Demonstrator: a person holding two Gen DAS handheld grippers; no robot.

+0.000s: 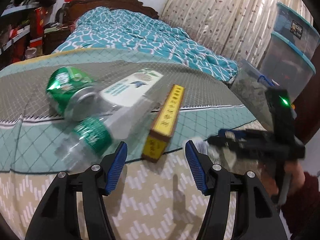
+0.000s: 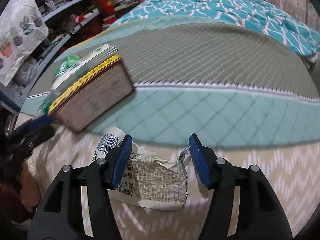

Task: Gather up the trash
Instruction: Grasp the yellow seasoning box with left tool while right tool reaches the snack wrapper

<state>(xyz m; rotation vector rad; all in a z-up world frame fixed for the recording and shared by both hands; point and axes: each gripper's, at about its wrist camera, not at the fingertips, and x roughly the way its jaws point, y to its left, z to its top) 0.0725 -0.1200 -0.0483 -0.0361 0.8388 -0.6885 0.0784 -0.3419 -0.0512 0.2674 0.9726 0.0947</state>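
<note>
On the bed lie a crushed green can, a clear plastic bottle with a green label, and a yellow and brown carton. My left gripper is open, just short of the carton's near end. My right gripper is open over a crumpled silver printed wrapper that lies between its fingers. The carton also shows at the left of the right wrist view, with the can and bottle mostly hidden behind it. The right gripper shows at the right of the left wrist view.
A teal patterned quilt is bunched at the far side of the bed. Stacked clear storage bins stand at the right by a curtain. Cluttered shelves run along the left. The bed edge is covered in a beige zigzag sheet.
</note>
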